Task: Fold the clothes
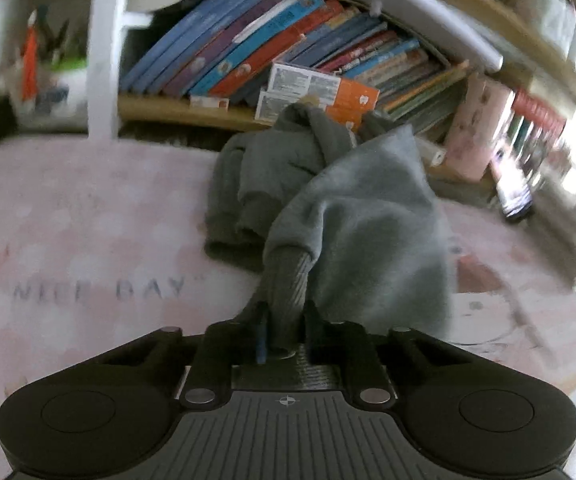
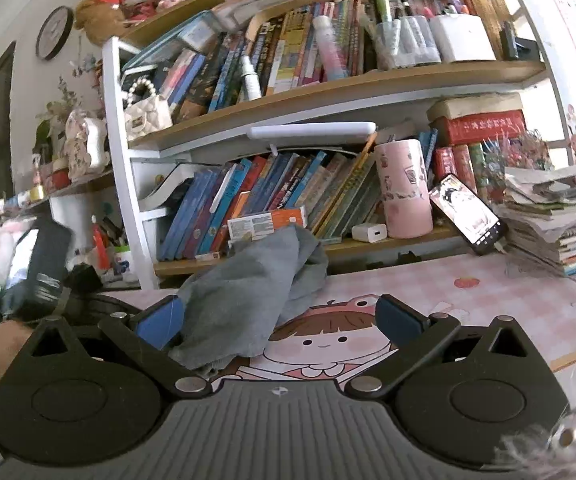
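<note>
A grey sweatshirt (image 1: 339, 208) lies crumpled on the pink desk mat (image 1: 88, 240), bunched up against the bookshelf. My left gripper (image 1: 286, 316) is shut on its ribbed cuff (image 1: 288, 284) and holds the sleeve pulled toward the camera. In the right wrist view the same grey sweatshirt (image 2: 244, 292) lies in a heap at centre left on the mat (image 2: 487, 292). My right gripper (image 2: 280, 320) is open and empty, its blue-padded fingers (image 2: 160, 320) spread wide, the left pad at the garment's near edge.
A bookshelf (image 2: 327, 88) full of books stands right behind the garment. A pink cup (image 2: 405, 188), a white charger (image 2: 369, 232), a leaning phone (image 2: 467, 212) and a stack of books (image 2: 559, 220) stand at the right. The left hand-held gripper (image 2: 44, 272) shows at far left.
</note>
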